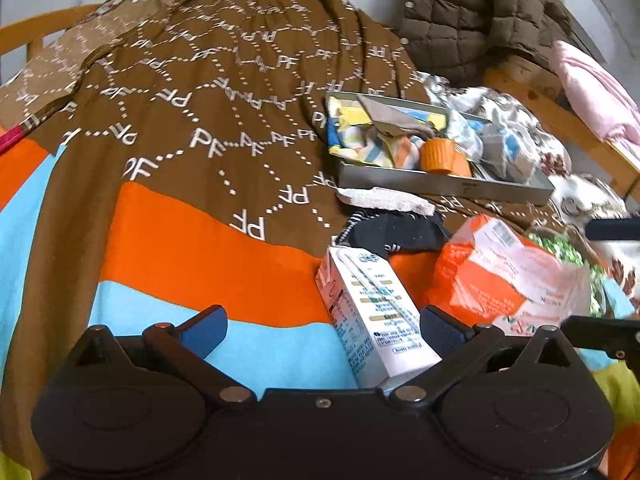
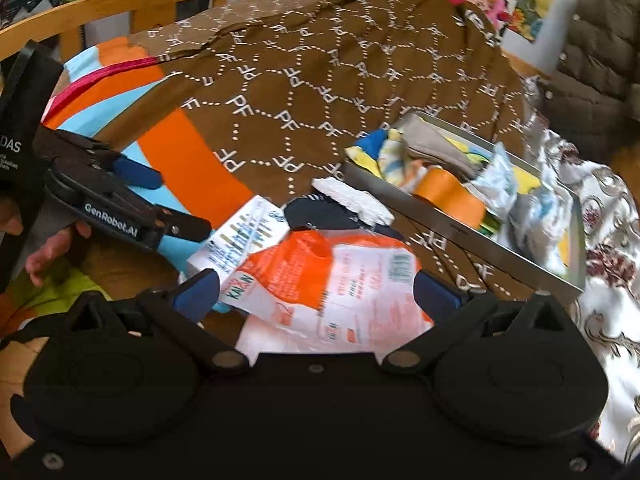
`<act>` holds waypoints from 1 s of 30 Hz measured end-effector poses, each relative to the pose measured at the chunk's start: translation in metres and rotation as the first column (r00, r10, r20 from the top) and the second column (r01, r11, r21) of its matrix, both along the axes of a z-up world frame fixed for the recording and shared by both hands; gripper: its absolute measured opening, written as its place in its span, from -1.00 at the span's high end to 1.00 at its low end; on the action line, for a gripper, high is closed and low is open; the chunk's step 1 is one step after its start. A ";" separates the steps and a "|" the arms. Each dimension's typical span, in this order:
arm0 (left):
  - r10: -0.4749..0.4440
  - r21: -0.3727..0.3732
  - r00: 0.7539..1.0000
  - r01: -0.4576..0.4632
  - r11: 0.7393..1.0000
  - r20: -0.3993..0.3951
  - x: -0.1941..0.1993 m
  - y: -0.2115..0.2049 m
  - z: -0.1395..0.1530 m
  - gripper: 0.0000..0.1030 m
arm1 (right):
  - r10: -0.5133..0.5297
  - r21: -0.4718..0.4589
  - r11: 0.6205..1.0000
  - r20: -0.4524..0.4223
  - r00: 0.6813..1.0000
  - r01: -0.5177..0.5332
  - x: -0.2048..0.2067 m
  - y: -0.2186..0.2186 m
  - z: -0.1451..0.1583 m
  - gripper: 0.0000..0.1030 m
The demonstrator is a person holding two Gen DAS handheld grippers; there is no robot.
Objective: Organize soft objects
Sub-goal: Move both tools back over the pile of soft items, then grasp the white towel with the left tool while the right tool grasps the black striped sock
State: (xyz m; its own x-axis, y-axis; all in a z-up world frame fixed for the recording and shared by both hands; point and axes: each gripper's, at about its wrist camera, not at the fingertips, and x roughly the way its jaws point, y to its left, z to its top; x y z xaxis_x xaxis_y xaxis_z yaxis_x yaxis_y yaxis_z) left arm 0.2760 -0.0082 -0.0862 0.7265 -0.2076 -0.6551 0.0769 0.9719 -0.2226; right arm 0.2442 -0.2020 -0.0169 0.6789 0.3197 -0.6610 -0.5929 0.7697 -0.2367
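1. Lower centre of the left wrist view: the left gripper (image 1: 322, 334) hangs with jaws wide, a white carton (image 1: 370, 316) between them, ungripped.
2. The right gripper (image 2: 316, 292), jaws wide, brackets an orange-white pouch (image 2: 336, 280).
3. Right of centre, the metal tray (image 1: 440, 186) already holds folded cloths; a dark sock (image 1: 394, 232) and white rag (image 1: 386, 198) lie outside it, so sorting looks partly done.

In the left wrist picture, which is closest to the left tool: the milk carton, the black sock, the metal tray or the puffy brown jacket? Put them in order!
From the left tool, nearest first:
1. Milk carton, between its fingers, toward the right one.
2. Black sock, just beyond the carton.
3. Metal tray, farther back on the right.
4. Puffy brown jacket, far back, top right.
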 end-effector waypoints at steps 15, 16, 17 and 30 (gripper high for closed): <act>-0.074 0.045 0.995 0.071 0.996 0.065 0.032 0.001 -0.002 -0.98 | -0.029 0.058 0.998 -0.013 0.999 0.030 0.053 0.002 -0.017 -0.99; -0.071 0.040 0.995 0.068 0.997 0.065 0.036 0.003 -0.002 -0.98 | -0.036 0.063 0.997 -0.011 0.999 0.037 0.059 0.002 -0.018 -0.99; -0.065 0.035 0.996 0.063 0.997 0.065 0.041 0.003 -0.002 -0.98 | -0.042 0.068 0.997 -0.010 0.999 0.042 0.063 0.002 -0.019 -0.99; -0.073 -0.041 0.996 0.075 0.996 0.046 0.103 -0.001 -0.006 -0.98 | -0.107 0.095 0.989 -0.034 0.994 0.110 0.133 0.002 -0.047 -0.99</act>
State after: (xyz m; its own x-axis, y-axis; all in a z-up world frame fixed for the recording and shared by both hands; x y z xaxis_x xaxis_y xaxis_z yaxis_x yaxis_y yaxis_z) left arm 0.3795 -0.0095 -0.0917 0.7359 -0.2891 -0.6123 0.1593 0.9528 -0.2585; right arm 0.3767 -0.2001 -0.0643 0.6943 0.3087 -0.6501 -0.5102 0.8482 -0.1421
